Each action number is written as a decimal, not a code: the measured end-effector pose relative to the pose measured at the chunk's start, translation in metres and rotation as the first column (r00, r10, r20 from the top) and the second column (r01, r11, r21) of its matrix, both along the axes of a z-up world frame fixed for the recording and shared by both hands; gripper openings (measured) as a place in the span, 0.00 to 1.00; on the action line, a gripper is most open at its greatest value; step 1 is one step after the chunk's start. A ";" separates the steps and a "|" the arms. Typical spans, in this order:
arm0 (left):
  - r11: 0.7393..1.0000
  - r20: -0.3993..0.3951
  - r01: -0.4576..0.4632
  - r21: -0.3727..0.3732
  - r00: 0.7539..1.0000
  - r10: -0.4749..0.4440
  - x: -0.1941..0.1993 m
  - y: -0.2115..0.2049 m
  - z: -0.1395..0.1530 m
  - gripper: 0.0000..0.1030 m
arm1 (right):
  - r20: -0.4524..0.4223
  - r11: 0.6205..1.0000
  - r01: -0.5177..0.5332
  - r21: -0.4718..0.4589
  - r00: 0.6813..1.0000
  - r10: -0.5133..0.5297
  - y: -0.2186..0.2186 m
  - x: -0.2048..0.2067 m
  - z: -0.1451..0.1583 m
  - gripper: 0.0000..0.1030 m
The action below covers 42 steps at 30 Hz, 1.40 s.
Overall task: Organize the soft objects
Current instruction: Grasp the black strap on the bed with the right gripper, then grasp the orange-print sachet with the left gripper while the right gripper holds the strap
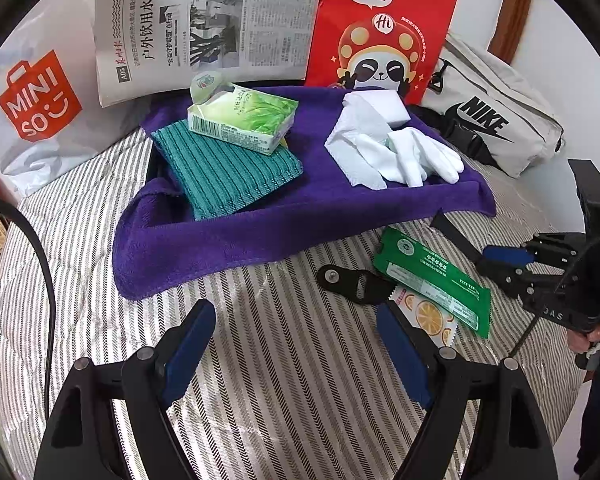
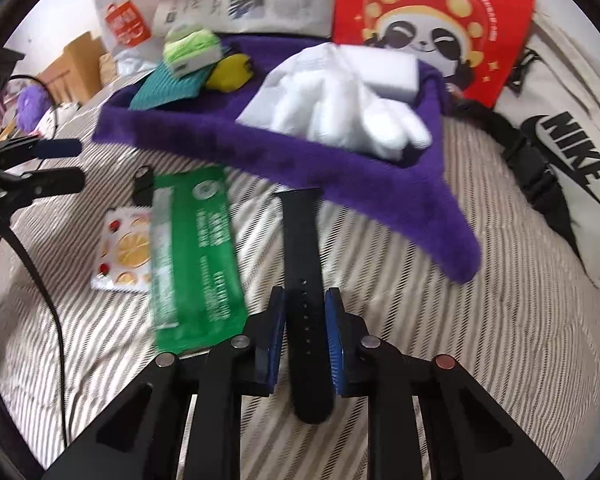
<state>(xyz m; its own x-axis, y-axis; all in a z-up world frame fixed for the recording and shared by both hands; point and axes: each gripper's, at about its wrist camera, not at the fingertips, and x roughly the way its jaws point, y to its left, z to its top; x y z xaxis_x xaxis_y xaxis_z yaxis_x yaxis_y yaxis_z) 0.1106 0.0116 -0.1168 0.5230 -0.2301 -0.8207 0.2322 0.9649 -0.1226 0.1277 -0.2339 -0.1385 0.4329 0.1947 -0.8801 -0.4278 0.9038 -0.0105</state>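
while the right gripper (image 2: 305, 334) pinches a black perforated strap (image 2: 306, 280) between its blue pads, the strap runs away from the jaws across the striped bedcover (image 2: 480, 340) and its far end slips under the edge of the purple towel (image 2: 340, 168). just left of the strap lies a green wipes packet (image 2: 192, 264), overlapping a small sachet printed with orange slices (image 2: 126, 250).

the left gripper (image 1: 296, 344) hangs over the bedcover with its jaws spread wide and nothing between them. beyond it, the purple towel carries a teal ribbed cloth (image 1: 228, 172) with a green-leaf tissue pack (image 1: 240, 120) resting on its far corner. on the towel's right side sit a white glove (image 1: 424, 156), a folded white cloth (image 1: 356, 148) and a white sponge block (image 1: 384, 108), all bunched together.

a newspaper (image 1: 204, 28), a red panda-print paper bag (image 1: 380, 28), a miniso plastic bag (image 1: 40, 96) and a grey nike bag (image 1: 496, 124) stand behind the towel.
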 end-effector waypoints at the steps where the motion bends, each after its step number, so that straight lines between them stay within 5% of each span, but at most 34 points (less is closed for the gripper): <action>1: 1.000 0.000 0.000 -0.002 1.000 0.000 0.000 0.001 0.000 0.80 | -0.012 1.000 -0.005 0.009 1.000 0.005 0.000 0.002 0.000 0.20; 5: 1.000 -0.004 -0.006 -0.011 1.000 0.006 -0.001 0.005 -0.002 0.80 | -0.027 0.998 0.018 0.060 1.000 -0.016 -0.002 0.013 -0.001 0.20; 16: 1.000 -0.016 -0.007 -0.029 1.000 0.007 -0.003 0.008 -0.005 0.80 | -0.005 1.000 0.019 -0.010 1.000 -0.019 0.014 0.014 -0.001 0.21; 24: 0.993 -0.004 0.100 -0.066 0.995 -0.100 -0.010 -0.018 -0.002 0.80 | -0.025 0.997 0.074 0.038 0.997 -0.073 0.009 0.013 0.000 0.19; 29: 0.982 0.004 0.186 -0.033 0.983 -0.186 -0.017 -0.035 -0.006 0.80 | -0.028 0.990 0.124 0.062 0.992 -0.122 -0.007 0.000 0.004 0.19; 30: 0.978 0.006 0.205 -0.024 0.979 -0.205 -0.017 -0.039 -0.007 0.80 | -0.029 0.988 0.140 0.066 0.990 -0.138 -0.012 -0.003 0.005 0.07; 35: 0.957 0.009 0.282 0.068 0.959 -0.284 -0.017 -0.066 -0.016 0.80 | -0.049 0.974 0.208 0.087 0.978 -0.204 -0.038 -0.011 0.006 0.03; 39: 0.943 0.011 0.319 0.095 0.947 -0.322 -0.017 -0.078 -0.020 0.80 | -0.062 0.967 0.227 0.113 0.973 -0.221 -0.043 -0.014 0.004 0.09; 42: 0.935 0.005 0.345 0.086 0.938 -0.347 -0.015 -0.083 -0.023 0.80 | -0.091 0.958 0.221 0.183 0.974 -0.207 -0.040 -0.015 0.006 0.35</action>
<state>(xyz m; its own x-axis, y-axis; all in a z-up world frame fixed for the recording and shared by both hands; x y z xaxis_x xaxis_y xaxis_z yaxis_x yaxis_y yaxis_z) 0.0954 -0.0719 -0.1398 0.4395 -0.3313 -0.8349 0.5547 0.8312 -0.0378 0.1126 -0.2736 -0.1324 0.4216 0.2714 -0.8652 -0.2175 0.9566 0.1941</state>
